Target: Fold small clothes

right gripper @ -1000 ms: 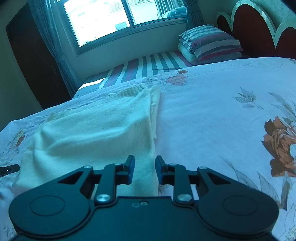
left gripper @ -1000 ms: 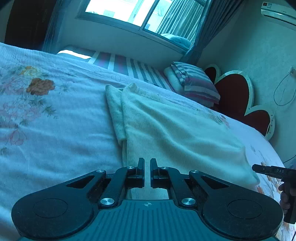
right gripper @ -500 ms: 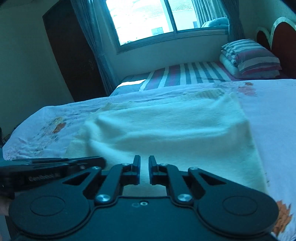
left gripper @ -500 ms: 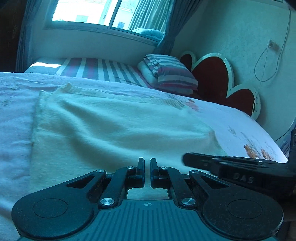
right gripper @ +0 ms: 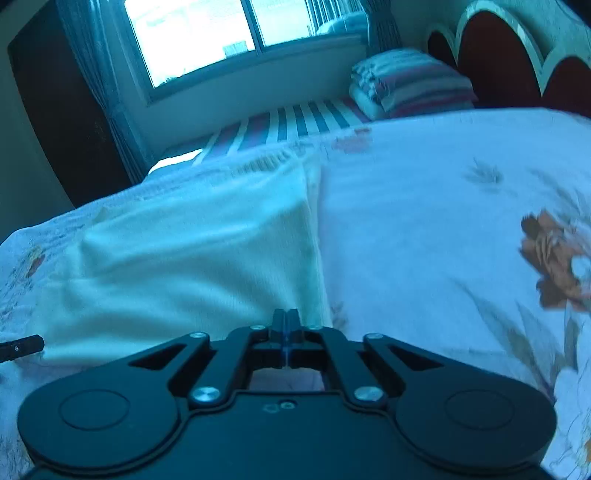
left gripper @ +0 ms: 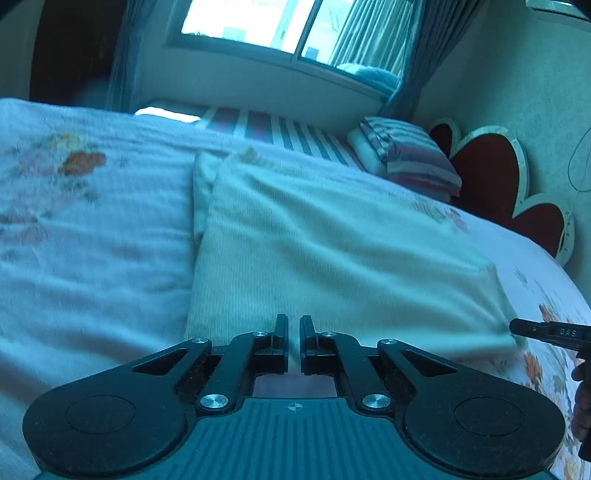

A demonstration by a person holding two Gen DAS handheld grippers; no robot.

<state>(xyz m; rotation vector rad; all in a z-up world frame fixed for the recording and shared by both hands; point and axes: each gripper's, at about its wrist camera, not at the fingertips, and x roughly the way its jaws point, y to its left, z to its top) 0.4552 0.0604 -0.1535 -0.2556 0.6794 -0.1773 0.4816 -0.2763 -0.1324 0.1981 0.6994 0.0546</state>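
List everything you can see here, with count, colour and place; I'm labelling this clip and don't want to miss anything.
sweater: one, cream, folded flat on the bedspread in front of both grippers
bedspread: one, white with orange flowers, covering the bed
striped sheet: one, red, white and dark stripes, beyond the bedspread under the window
pillows: a striped stack by the headboard
headboard: one, dark red with pale trim, heart-shaped
window: one, bright, with curtains
left gripper: black, fingers slightly apart over the sweater's near edge
right gripper: black, fingers together at the sweater's near corner
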